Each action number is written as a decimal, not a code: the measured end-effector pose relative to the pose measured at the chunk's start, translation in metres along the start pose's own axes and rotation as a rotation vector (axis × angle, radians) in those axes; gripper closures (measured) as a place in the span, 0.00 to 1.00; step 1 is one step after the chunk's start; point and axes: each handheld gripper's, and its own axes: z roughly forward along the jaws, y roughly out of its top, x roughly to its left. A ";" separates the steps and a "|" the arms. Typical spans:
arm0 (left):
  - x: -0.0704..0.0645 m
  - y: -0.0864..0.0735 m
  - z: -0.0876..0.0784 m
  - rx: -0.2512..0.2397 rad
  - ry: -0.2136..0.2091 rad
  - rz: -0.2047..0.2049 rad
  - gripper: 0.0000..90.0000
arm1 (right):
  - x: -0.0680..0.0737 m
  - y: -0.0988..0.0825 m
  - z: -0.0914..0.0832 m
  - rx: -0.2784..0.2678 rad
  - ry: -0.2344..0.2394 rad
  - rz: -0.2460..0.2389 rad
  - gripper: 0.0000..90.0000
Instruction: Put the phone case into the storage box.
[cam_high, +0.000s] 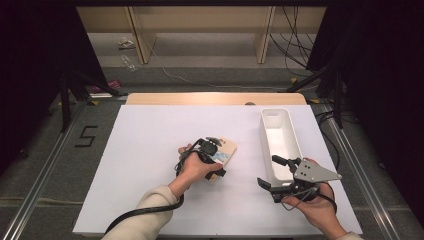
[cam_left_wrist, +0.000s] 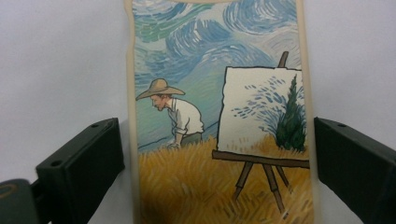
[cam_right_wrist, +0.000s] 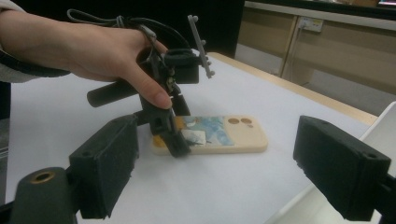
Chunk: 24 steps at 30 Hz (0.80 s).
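A beige phone case (cam_high: 228, 147) printed with a painter, an easel and a wheat field lies flat on the white board (cam_high: 150, 150). My left gripper (cam_high: 217, 159) points down over its near end. In the left gripper view the case (cam_left_wrist: 210, 70) runs up between the two black jaws of that gripper (cam_left_wrist: 217, 154); a thin gap shows at the left jaw and the right jaw stands almost at the case's edge. My right gripper (cam_high: 268, 170) hovers at the front right, open, with nothing between its fingers. From the right gripper (cam_right_wrist: 215, 163) I see the left gripper (cam_right_wrist: 175, 126) straddling the case (cam_right_wrist: 233, 133).
A long white bin (cam_high: 281, 137) stands at the right of the board, empty, its near end beside my right gripper; its rim (cam_right_wrist: 378, 126) shows at the right edge of the right gripper view. A wooden table edge (cam_high: 215, 98) runs behind the board. Cables trail from both grippers.
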 end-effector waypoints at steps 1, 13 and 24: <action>0.000 0.000 0.000 0.000 0.001 0.001 0.04 | 0.000 0.000 0.000 0.000 0.001 0.000 0.17; -0.003 -0.001 -0.003 -0.007 0.007 -0.013 0.11 | 0.000 0.000 0.000 -0.001 0.000 -0.001 0.17; -0.004 -0.002 -0.003 -0.015 0.009 -0.019 0.12 | 0.000 0.000 0.000 -0.002 -0.001 0.000 0.17</action>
